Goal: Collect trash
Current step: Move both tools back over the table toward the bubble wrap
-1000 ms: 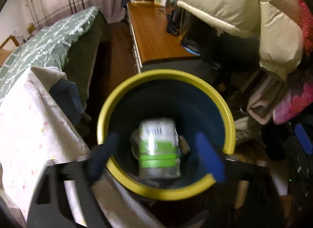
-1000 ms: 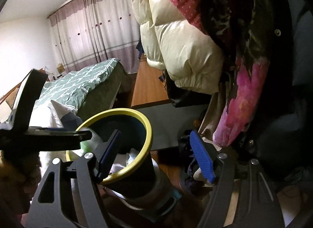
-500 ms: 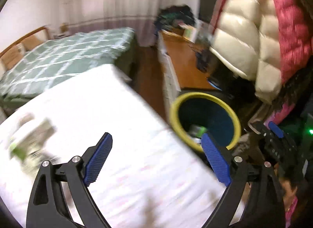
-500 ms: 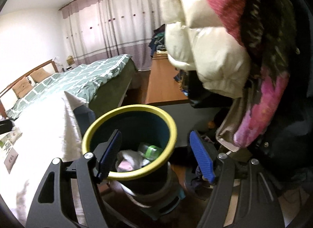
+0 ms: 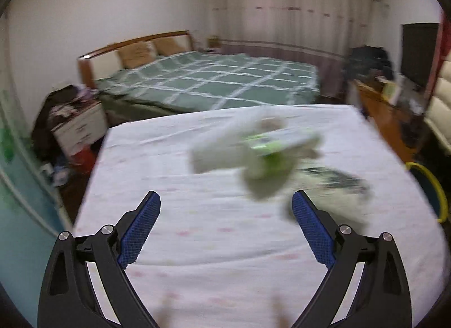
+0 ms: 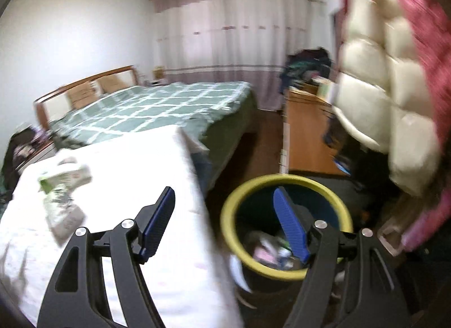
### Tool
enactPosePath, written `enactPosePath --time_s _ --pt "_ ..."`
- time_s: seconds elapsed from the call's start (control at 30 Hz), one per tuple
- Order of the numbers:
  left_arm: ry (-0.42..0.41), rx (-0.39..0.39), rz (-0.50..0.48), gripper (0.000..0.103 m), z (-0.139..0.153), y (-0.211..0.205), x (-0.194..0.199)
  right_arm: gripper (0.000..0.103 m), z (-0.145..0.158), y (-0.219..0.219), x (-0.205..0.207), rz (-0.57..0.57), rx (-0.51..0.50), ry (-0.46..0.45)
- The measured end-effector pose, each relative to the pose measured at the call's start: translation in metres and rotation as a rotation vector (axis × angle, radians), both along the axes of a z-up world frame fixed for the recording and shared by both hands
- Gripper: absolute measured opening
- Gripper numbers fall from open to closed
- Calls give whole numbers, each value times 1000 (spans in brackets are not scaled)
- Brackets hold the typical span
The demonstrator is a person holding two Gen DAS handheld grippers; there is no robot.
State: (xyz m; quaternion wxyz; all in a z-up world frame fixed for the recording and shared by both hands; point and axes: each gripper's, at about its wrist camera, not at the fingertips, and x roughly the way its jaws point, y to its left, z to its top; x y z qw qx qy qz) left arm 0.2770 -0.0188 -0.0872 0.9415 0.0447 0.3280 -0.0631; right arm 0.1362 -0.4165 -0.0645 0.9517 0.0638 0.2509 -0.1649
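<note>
Trash: a blurred heap of white and green packets lies on the white sheet, nearer its far edge and toward the right side in the left wrist view. A darker printed wrapper sits just beside the heap on its right. Motion blur hides whether the pieces touch. In the right wrist view the same heap sits near the sheet's left edge.

Biggest items first: a green bed with a white grid cover stands behind the white sheet, with a wooden headboard at its far left. A wooden desk runs along the right side of the room, with clothes piled at its far end. A cream puffer coat hangs on the right, above the bin.

The bin is dark blue with a yellow rim and stands on the floor off the sheet's right edge, beside the desk. It holds crumpled paper and packaging. In the left wrist view only its rim shows at the right edge.

Left gripper: jaws wide and opening, nothing between them, above the sheet short of the heap.

Right gripper: jaws fairly wide apart, empty, straddling the sheet's right edge and the bin.
</note>
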Motion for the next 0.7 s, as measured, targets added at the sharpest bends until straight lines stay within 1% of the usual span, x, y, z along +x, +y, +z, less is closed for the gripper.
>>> enactPosePath --time_s 0.07,0.1,0.17,0.2,0.3,0.37,0.43,0.57,0.7 --pt "0 1 39 93 -12 19 6 69 8 24 20 78 1 2" --pt "14 -4 67 93 -19 32 9 69 11 35 30 115 0 5" --pt "36 -25 90 93 -27 45 9 69 16 61 50 197 5 14" --pt "47 -31 117 93 -30 53 11 69 17 73 61 237 13 23" --pt "52 -46 157 93 -32 66 10 69 21 112 95 372 67 57" --pt "37 -70 169 93 -29 74 7 69 21 139 121 458 98 86" --pt "20 -71 193 95 -26 74 6 69 21 161 144 502 101 104" --pt "14 -63 226 95 -22 78 2 68 20 191 193 565 122 142" --pt "9 -59 227 95 -19 77 1 62 16 221 242 600 140 207"
